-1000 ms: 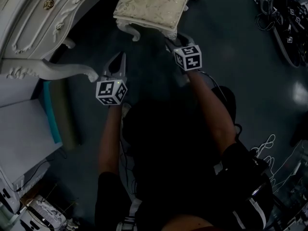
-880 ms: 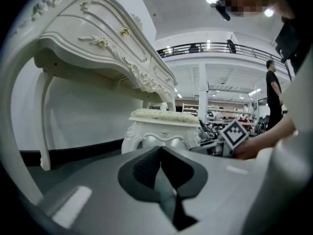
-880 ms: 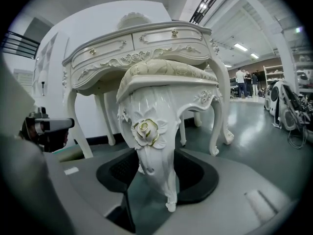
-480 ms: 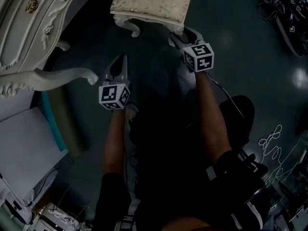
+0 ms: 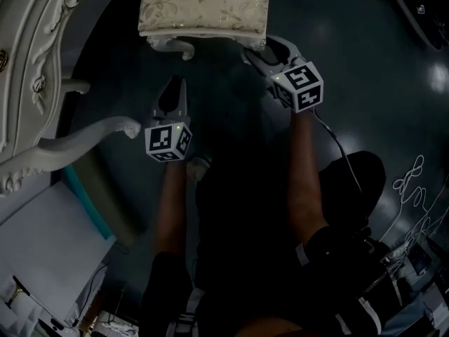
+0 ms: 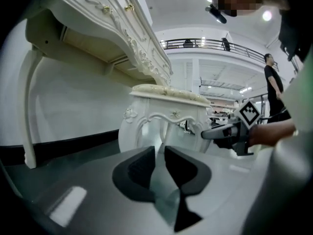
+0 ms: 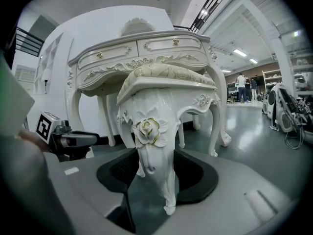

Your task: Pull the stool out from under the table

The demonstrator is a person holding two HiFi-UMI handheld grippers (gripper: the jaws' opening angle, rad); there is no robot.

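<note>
Fingers of the right gripper clamp a carved white leg, gilt rose and all! Left gripper fingers have just been opening: narrow gap, nothing between. Glossy dark floor below; the brocade-cushioned stool stands just beside the ornate white table.

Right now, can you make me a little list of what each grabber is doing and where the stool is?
stool: white carved legs, cream patterned cushion, standing on the dark floor
table: white and carved, at the left in the head view; the stool's seat is not under it
right gripper: shut on the stool leg with the carved rose
left gripper: jaws a little apart, just been opening, nothing between them, short of the stool
</note>
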